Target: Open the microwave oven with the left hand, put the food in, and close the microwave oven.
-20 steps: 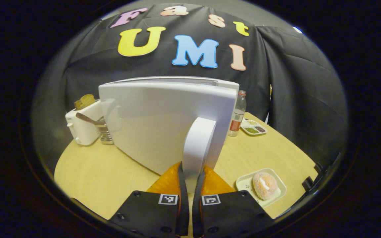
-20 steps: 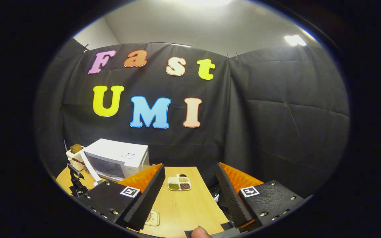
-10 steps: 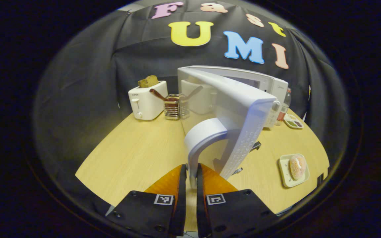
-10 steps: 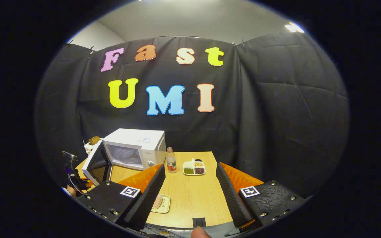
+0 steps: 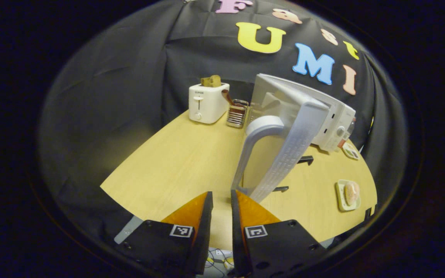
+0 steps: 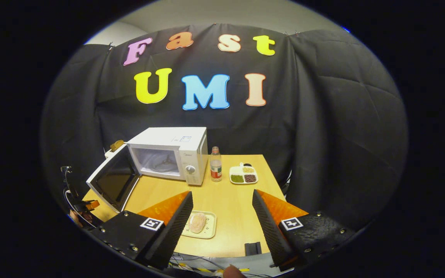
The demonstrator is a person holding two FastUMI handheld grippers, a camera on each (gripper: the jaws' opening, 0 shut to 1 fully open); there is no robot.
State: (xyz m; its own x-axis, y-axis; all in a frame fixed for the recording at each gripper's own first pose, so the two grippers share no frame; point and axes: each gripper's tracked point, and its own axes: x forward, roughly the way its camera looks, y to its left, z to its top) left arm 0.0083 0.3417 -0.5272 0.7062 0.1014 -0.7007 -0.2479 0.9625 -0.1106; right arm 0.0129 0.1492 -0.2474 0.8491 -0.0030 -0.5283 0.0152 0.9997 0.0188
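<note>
The white microwave (image 6: 168, 154) stands at the back of the table with its door (image 6: 114, 181) swung wide open to the left. In the left gripper view the door's edge (image 5: 288, 154) and its curved white handle (image 5: 253, 143) rise just beyond my left gripper (image 5: 221, 193). Its fingers stand a little apart, and the handle's foot lies past the tips, not between them. A sugared doughnut (image 6: 198, 222) lies on a small pale plate (image 6: 211, 227) near the front edge, also seen as the doughnut (image 5: 350, 190) at the far right. My right gripper (image 6: 222, 197) hangs wide open above the plate, holding nothing.
A white toaster (image 5: 207, 102) with bread in it and a wire holder of utensils (image 5: 237, 114) stand left of the microwave. A bottle (image 6: 215, 164) and a divided dish of grains (image 6: 243, 175) stand to its right. A person's fingertip (image 6: 232, 272) shows at the bottom.
The door has swung much wider open. My left gripper's fingers have parted, let go of the handle and drawn back. The right gripper has tilted down toward the table and the doughnut.
</note>
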